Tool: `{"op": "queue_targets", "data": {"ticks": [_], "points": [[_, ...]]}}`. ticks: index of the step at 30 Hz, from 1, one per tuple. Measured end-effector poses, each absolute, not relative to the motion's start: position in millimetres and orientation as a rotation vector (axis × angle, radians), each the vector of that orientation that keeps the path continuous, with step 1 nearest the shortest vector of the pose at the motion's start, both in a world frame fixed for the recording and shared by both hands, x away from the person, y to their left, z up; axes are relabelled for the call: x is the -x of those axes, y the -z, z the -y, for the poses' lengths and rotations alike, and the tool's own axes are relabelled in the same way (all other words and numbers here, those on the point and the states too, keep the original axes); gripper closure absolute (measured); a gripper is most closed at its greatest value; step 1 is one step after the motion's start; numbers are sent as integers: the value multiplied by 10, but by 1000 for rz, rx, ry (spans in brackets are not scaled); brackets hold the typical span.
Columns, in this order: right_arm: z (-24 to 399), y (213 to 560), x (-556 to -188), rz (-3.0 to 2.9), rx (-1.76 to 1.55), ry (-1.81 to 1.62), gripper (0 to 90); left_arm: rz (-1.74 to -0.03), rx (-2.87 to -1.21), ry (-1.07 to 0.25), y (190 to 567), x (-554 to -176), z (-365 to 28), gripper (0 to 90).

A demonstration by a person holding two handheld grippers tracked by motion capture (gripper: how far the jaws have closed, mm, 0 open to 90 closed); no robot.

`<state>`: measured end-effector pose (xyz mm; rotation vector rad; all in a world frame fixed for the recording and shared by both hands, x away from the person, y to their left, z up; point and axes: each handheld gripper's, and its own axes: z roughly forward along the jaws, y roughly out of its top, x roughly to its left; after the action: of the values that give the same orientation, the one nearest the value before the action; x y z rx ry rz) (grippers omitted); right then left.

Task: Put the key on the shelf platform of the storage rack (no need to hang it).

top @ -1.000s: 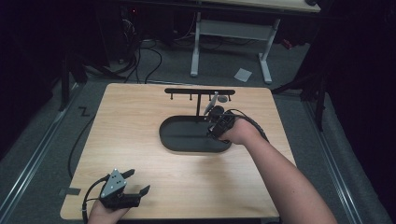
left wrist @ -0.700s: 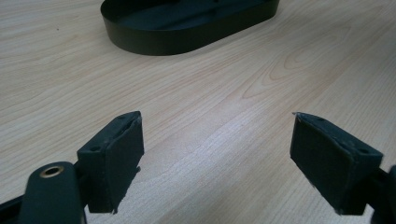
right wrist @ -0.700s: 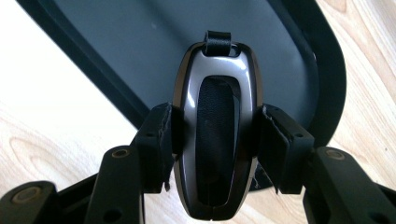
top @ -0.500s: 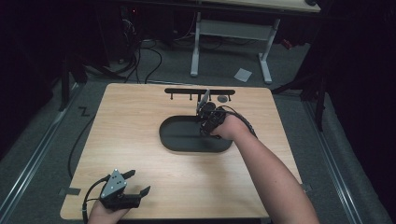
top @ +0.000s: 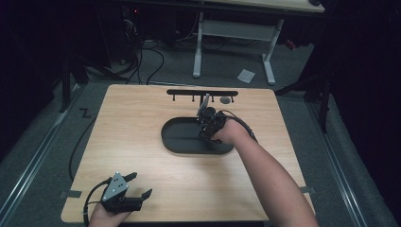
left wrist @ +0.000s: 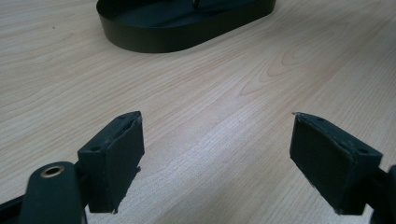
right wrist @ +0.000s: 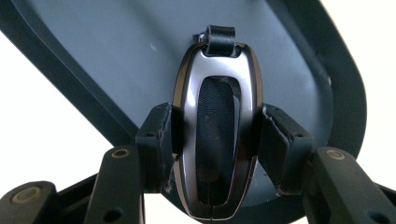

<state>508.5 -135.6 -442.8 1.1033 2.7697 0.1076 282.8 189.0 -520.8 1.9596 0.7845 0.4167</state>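
— Where is your right gripper [top: 206, 118]?

— Over the far right end of the dark oval tray [top: 179, 142], which sits near the middle of the counter [top: 142, 113]. My fingers [right wrist: 156, 135] pinch a key fob [right wrist: 214, 130] by its two long sides. It is glossy, with a chrome rim, a dark textured panel down the middle and a short black strap loop [right wrist: 219, 37] at its far end.

— Is the fob resting on the tray?

— I cannot tell. In the right gripper view the tray's flat floor [right wrist: 116, 51] lies behind the fob and its rim curves round on both sides, but whether the fob touches it is not clear.

— And your left gripper [top: 124, 190]?

— Well apart from the tray, at the counter's near edge, on the tray's near left. Its fingers [left wrist: 114, 156] are spread wide, with bare wood grain between them. The tray's side wall [left wrist: 187, 32] shows at the top of the left gripper view.

— Anything else by the tray?

— Beyond it, at the far edge, a black rack [top: 202, 92] with small pegs, and a small grey round thing [top: 226, 100] just beside that.
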Motion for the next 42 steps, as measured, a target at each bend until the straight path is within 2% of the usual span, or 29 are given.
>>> {"op": "queue_targets", "data": {"ticks": [12, 31, 38, 42], "points": [[1577, 4680, -5033, -2771, -1114, -46, 487, -782, -1964, -418, 5218, -2829, -1872, 184], [1528, 4865, -5111, -2736, -1152, -54, 481, -784, -1964, -417, 5219, -2827, -1881, 184], [1566, 4795, -5092, -2720, -1169, -88, 377, -781, -1966, -417, 5223, -2829, -1876, 184], [1598, 4719, -5057, -2701, -1179, -147, 364, -778, -1970, -414, 5223, -2831, -1870, 184]]}}
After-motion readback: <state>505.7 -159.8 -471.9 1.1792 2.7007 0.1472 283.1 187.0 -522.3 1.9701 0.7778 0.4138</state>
